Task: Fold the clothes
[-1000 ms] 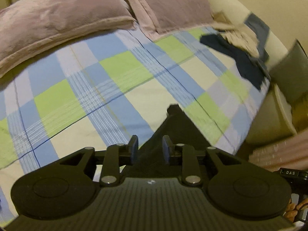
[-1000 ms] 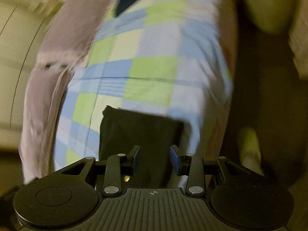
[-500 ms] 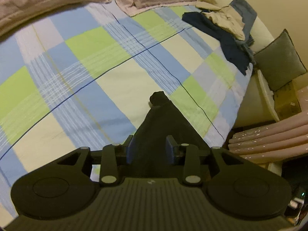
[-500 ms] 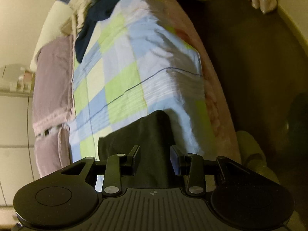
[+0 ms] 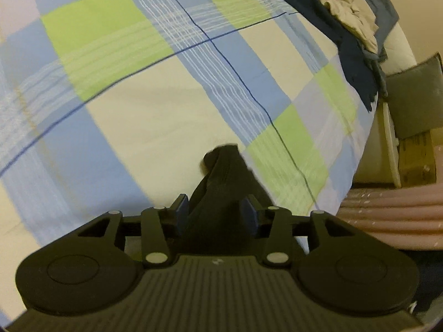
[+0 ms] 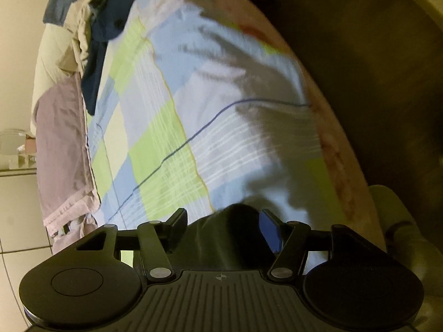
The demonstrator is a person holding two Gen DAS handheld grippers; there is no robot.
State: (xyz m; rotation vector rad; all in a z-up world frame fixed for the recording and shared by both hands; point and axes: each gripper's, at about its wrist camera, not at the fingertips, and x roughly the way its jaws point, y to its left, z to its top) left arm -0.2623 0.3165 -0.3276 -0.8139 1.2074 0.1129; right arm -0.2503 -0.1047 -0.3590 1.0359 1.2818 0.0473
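The left gripper (image 5: 216, 211) has its jaws apart, with the black garment (image 5: 225, 177) rising between them; pad contact cannot be confirmed. The right gripper (image 6: 223, 225) is likewise spread wide around the same garment (image 6: 224, 238), its pads clear of the cloth. The garment lies on the bed (image 5: 138, 116) near its side edge, one end bunched into a point. The checked sheet beyond the garment is bare up to the clothes pile (image 5: 351, 27) at the far corner. Pillows (image 6: 61, 144) line the head edge. Dark floor (image 6: 373, 55) borders the bed's side.
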